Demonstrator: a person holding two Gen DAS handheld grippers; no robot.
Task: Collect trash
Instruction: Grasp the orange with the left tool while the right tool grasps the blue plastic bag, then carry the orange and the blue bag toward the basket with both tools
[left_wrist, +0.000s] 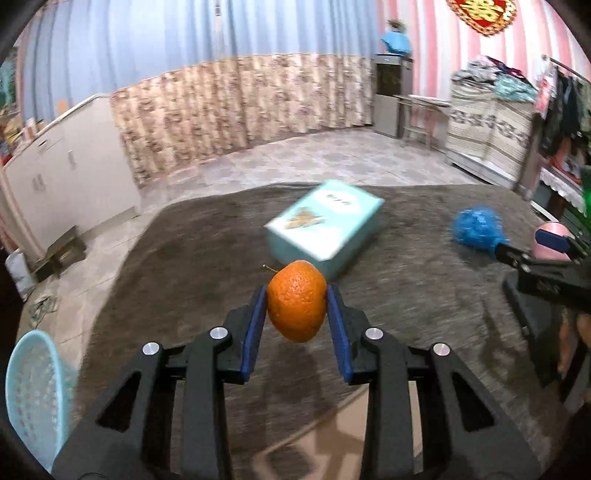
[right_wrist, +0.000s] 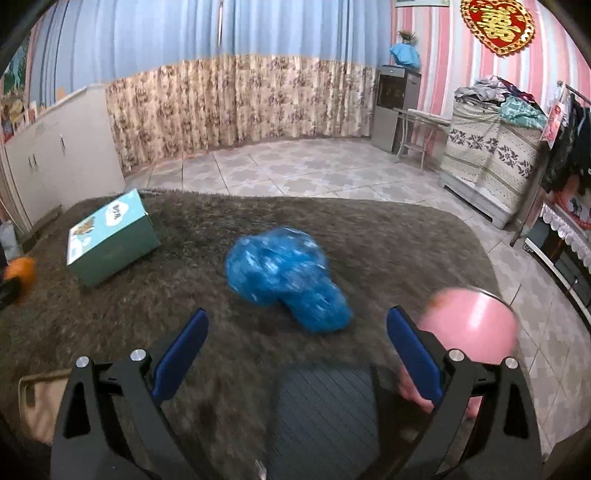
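My left gripper (left_wrist: 296, 295) is shut on an orange (left_wrist: 296, 301) and holds it above the brown shaggy rug (left_wrist: 184, 266). The orange also shows at the left edge of the right wrist view (right_wrist: 20, 273). A teal cardboard box (left_wrist: 325, 223) lies on the rug just beyond it, also seen in the right wrist view (right_wrist: 110, 236). A crumpled blue plastic bag (right_wrist: 286, 277) lies on the rug just ahead of my right gripper (right_wrist: 297, 328), which is open and empty. The bag shows at the right of the left wrist view (left_wrist: 476, 229). A pink round container (right_wrist: 471, 323) sits by the right finger.
A light blue mesh basket (left_wrist: 37, 398) stands on the floor at the rug's left edge. White cabinets (left_wrist: 62, 173) line the left wall. A covered cabinet (right_wrist: 491, 162) and clothes rack stand at right. Tiled floor (right_wrist: 295, 166) lies beyond the rug.
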